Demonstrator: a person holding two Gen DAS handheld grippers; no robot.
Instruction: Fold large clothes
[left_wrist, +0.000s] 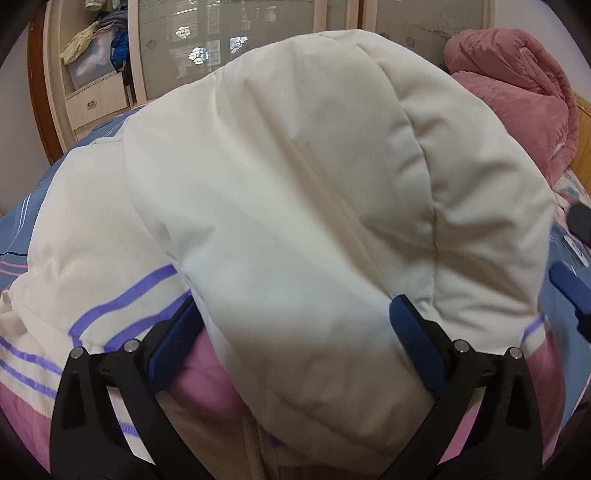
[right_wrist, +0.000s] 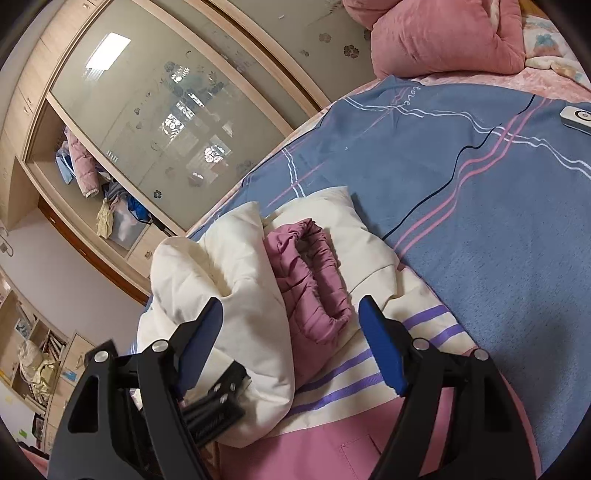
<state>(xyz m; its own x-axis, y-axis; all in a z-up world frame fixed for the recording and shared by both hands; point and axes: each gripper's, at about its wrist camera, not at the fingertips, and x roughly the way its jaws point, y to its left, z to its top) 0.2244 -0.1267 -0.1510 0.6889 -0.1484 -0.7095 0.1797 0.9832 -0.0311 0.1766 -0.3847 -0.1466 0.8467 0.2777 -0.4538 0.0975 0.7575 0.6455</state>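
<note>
Your left claw (left_wrist: 295, 328) fills the bottom of the left wrist view, its two blue pads set wide apart on either side of a thick cream fold of the jacket (left_wrist: 295, 206). Whether the pads press the padding or merely flank it, you cannot tell from this view. The jacket bulges up through the middle of the frame and hides most of what lies beyond it. It is cream above, with purple stripes at lower left and a pink band along the bottom edge.

Your right claw (right_wrist: 291, 317) sits at the bottom of the right wrist view with its blue pads apart and nothing between them. Just beyond its tips, in the centre of that frame, lies the mauve cuff (right_wrist: 314, 277) of a sleeve, gathered and lying on the cream body. A rolled cream fold rises at centre left, touching the left pad.

The jacket lies on the bed, on a blue bedsheet (right_wrist: 480, 221) crossed with pink, white and dark lines. Cursive writing reading "love" (right_wrist: 410, 96) is printed on the sheet at upper centre; no other text is legible.

A small white device (right_wrist: 576, 117) rests on the sheet at the right edge. A pink quilt (right_wrist: 443, 40) is heaped at the top right. A wardrobe (right_wrist: 166, 122) with patterned mirrored sliding doors runs along the upper left, and its open section holds loose clothes and a clear storage box (right_wrist: 127, 229).
</note>
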